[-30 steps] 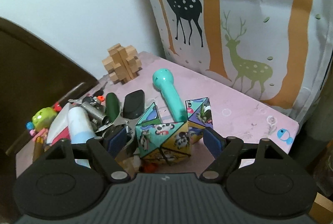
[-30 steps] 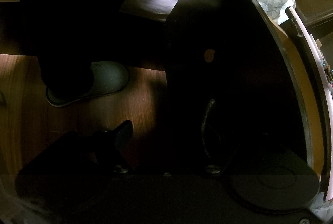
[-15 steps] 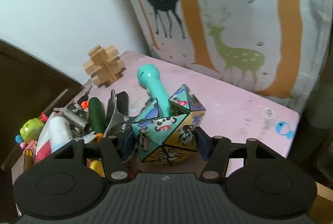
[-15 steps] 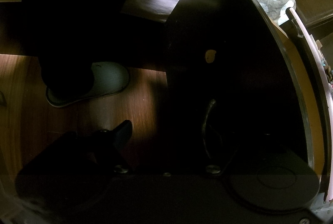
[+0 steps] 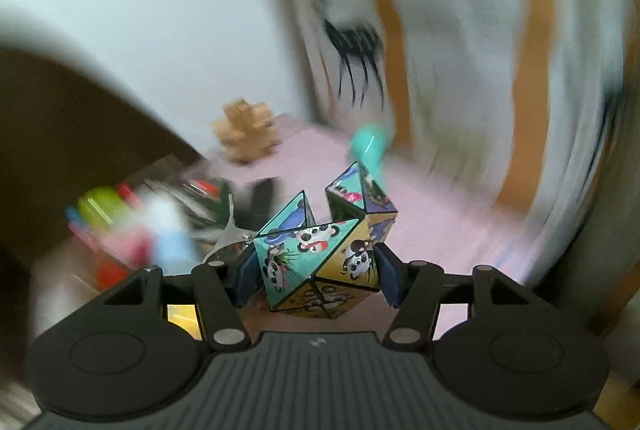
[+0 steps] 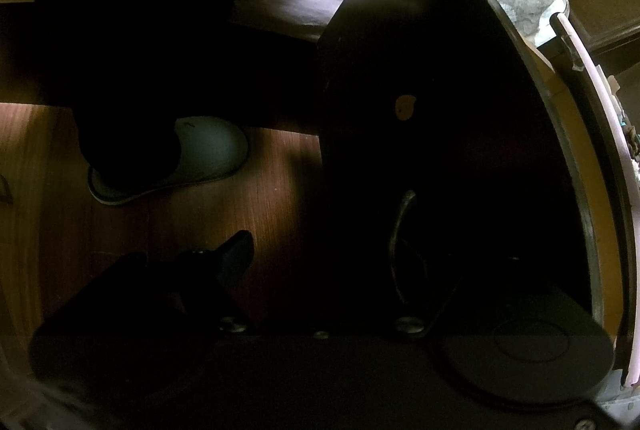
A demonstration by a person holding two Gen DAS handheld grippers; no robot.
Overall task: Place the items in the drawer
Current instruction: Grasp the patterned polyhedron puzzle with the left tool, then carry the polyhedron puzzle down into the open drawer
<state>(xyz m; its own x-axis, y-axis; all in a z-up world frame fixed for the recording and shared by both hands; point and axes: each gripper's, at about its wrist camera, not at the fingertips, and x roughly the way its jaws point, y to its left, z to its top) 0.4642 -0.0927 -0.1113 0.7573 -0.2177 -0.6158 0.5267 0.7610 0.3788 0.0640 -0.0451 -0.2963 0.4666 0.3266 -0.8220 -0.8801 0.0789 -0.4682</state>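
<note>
Panda cube (image 5: pixel 320 262) pinched btwn left tongs (image 5: pixel 316 270) pads; right tongs (image 6: pixel 320 262) spread, empty.

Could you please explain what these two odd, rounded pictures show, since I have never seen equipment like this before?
A person holds a two-finger gripper in each hand, each carrying a wide-angle camera that looks along its fingers. In the left view, the left gripper is shut on a folding picture cube; its jaws have just been closing around it. Behind, blurred, the pink tabletop bears a wooden puzzle, a teal toy and assorted clutter. The right view is dark: the right gripper stands open by a dark cabinet front with a handle, above a wooden floor and a slipper.
</note>
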